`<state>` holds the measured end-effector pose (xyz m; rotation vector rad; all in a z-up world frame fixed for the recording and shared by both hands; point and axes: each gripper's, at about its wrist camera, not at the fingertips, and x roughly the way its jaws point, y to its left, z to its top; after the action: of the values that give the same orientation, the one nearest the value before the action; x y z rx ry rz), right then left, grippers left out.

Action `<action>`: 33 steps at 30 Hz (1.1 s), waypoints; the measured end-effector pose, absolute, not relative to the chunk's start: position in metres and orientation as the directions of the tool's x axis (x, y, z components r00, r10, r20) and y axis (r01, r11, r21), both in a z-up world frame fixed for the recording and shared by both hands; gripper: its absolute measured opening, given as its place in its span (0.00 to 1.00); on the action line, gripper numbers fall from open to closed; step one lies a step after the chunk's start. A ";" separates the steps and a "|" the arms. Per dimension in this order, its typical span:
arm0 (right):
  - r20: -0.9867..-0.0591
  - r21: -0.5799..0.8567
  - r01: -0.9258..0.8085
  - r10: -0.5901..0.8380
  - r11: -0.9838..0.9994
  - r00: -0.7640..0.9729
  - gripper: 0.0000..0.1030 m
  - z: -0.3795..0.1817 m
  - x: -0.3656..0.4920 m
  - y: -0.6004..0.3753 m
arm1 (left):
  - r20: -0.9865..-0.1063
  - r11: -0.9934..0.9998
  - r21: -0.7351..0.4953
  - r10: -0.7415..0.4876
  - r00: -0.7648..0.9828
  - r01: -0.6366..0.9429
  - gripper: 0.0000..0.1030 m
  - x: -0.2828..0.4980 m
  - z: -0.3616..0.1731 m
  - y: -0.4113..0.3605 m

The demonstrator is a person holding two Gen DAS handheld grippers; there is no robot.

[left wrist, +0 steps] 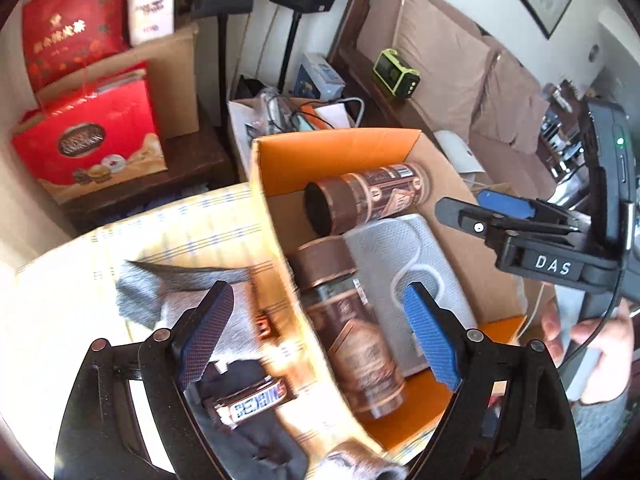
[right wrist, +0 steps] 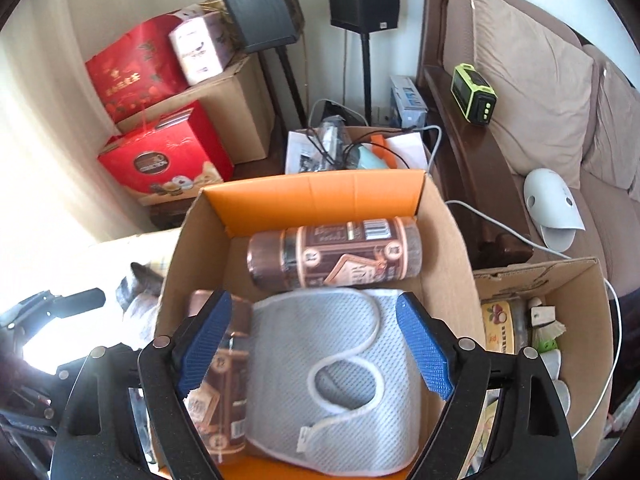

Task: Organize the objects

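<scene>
While both tools hang empty over the work, the sorting looks partly done: the cardboard box (right wrist: 192, 240) already holds two brown canisters and a grey mesh pad. One canister (right wrist: 336, 254) lies crosswise toward the 12 o'clock end of the box, the other canister (left wrist: 352, 336) lies lengthwise along the 9 o'clock wall, and the mesh pad (right wrist: 332, 364) lies flat beside it, touching it.

In the right wrist view the right hand-held gripper (right wrist: 316, 348) is spread wide above the pad, its blue fingers straddling it without touching, nothing between them. In the left wrist view the left hand-held gripper (left wrist: 320, 336) is just as wide apart and holds nothing; it straddles the 9 o'clock wall of the box.

Outside that wall, at about 7 o'clock in the left wrist view, a candy bar (left wrist: 252, 400) lies on crumpled grey and dark clothing (left wrist: 176, 292), on a surface with a pale checked cover.

My reading is that the candy bar is the next piece to go in. That calls for the left tool to swing toward 7 o'clock, drop over the bar, and pinch only the wrapper, not the cloth beneath.
</scene>
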<state>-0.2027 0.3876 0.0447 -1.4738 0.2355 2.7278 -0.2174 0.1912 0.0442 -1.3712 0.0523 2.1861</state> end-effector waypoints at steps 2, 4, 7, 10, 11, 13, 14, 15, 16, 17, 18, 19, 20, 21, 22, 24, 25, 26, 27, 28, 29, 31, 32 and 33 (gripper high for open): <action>-0.829 0.125 -0.087 -0.056 -0.988 -0.556 0.83 0.047 -0.194 0.379 | -0.839 -0.852 -0.246 0.426 -0.340 -0.462 0.83 -0.209 0.047 0.177; -0.823 0.140 -0.076 -0.073 -0.987 -0.564 0.83 0.049 -0.184 0.371 | -0.835 -0.858 -0.244 0.423 -0.352 -0.452 0.83 -0.199 0.050 0.163; -0.806 0.165 -0.050 -0.105 -0.985 -0.582 0.83 0.053 -0.170 0.359 | -0.826 -0.866 -0.232 0.415 -0.380 -0.443 0.83 -0.184 0.052 0.141; -0.797 0.163 -0.023 -0.117 -0.986 -0.593 0.83 0.056 -0.155 0.345 | -0.823 -0.877 -0.213 0.398 -0.405 -0.431 0.83 -0.168 0.050 0.124; -0.793 0.160 -0.016 -0.120 -0.987 -0.597 0.83 0.057 -0.150 0.340 | -0.823 -0.880 -0.209 0.394 -0.408 -0.427 0.83 -0.163 0.049 0.119; -0.782 0.162 0.005 -0.131 -0.987 -0.610 0.83 0.059 -0.139 0.330 | -0.824 -0.887 -0.206 0.385 -0.415 -0.414 0.83 -0.156 0.045 0.107; -0.776 0.164 0.016 -0.139 -0.986 -0.616 0.83 0.060 -0.133 0.326 | -0.823 -0.890 -0.205 0.382 -0.420 -0.407 0.83 -0.153 0.044 0.102; -0.772 0.164 0.024 -0.143 -0.986 -0.620 0.83 0.060 -0.129 0.322 | -0.822 -0.894 -0.204 0.378 -0.425 -0.400 0.83 -0.151 0.043 0.097; -0.768 0.164 0.030 -0.147 -0.986 -0.623 0.84 0.060 -0.123 0.318 | -0.822 -0.897 -0.203 0.374 -0.430 -0.394 0.83 -0.148 0.041 0.091; -0.764 0.167 0.037 -0.153 -0.985 -0.626 0.84 0.060 -0.118 0.314 | -0.821 -0.899 -0.202 0.372 -0.434 -0.388 0.83 -0.144 0.040 0.087; -0.759 0.173 0.046 -0.163 -0.984 -0.630 0.84 0.060 -0.113 0.309 | -0.819 -0.902 -0.200 0.368 -0.440 -0.382 0.83 -0.142 0.038 0.082; -0.755 0.176 0.054 -0.170 -0.983 -0.633 0.84 0.060 -0.108 0.306 | -0.819 -0.906 -0.195 0.361 -0.446 -0.375 0.83 -0.140 0.037 0.078; -0.752 0.175 0.062 -0.174 -0.983 -0.636 0.84 0.059 -0.102 0.301 | -0.818 -0.910 -0.191 0.355 -0.453 -0.369 0.83 -0.138 0.035 0.074; -0.747 0.170 0.067 -0.173 -0.983 -0.641 0.84 0.058 -0.097 0.296 | -0.816 -0.912 -0.190 0.353 -0.459 -0.364 0.83 -0.136 0.035 0.070; -0.742 0.162 0.072 -0.169 -0.984 -0.649 0.84 0.057 -0.092 0.291 | -0.813 -0.913 -0.190 0.352 -0.464 -0.361 0.83 -0.133 0.034 0.066; -0.737 0.152 0.079 -0.166 -0.985 -0.655 0.84 0.054 -0.083 0.285 | -0.808 -0.920 -0.180 0.340 -0.481 -0.348 0.83 -0.129 0.032 0.059; -0.736 0.150 0.080 -0.166 -0.985 -0.657 0.84 0.052 -0.079 0.282 | -0.805 -0.924 -0.172 0.332 -0.492 -0.342 0.83 -0.126 0.032 0.056; -0.734 0.148 0.082 -0.165 -0.986 -0.659 0.84 0.050 -0.076 0.279 | -0.801 -0.925 -0.170 0.330 -0.500 -0.339 0.83 -0.123 0.031 0.054; -0.731 0.141 0.081 -0.159 -0.987 -0.663 0.84 0.048 -0.072 0.277 | -0.796 -0.926 -0.173 0.333 -0.505 -0.336 0.83 -0.121 0.030 0.051; -0.729 0.135 0.078 -0.152 -0.988 -0.668 0.84 0.045 -0.068 0.276 | -0.792 -0.926 -0.178 0.335 -0.510 -0.333 0.84 -0.118 0.030 0.048; -0.726 0.129 0.073 -0.144 -0.989 -0.672 0.84 0.043 -0.065 0.275 | -0.788 -0.927 -0.178 0.335 -0.516 -0.330 0.87 -0.115 0.029 0.046; -0.723 0.119 0.068 -0.133 -0.991 -0.678 0.84 0.039 -0.059 0.273 | -0.774 -0.927 -0.179 0.339 -0.535 -0.328 1.00 -0.107 0.028 0.043; -0.720 0.111 0.060 -0.122 -0.992 -0.683 0.85 0.037 -0.057 0.272 | -0.768 -0.928 -0.176 0.338 -0.544 -0.328 1.00 -0.103 0.028 0.042; -0.717 0.105 0.055 -0.114 -0.993 -0.688 0.88 0.036 -0.054 0.271 | -0.766 -0.930 -0.170 0.333 -0.550 -0.326 1.00 -0.099 0.028 0.041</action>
<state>-0.0540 0.2714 0.0360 -1.2706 0.1215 2.9713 -0.0991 0.0414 0.0277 -1.2271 -0.0103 2.4777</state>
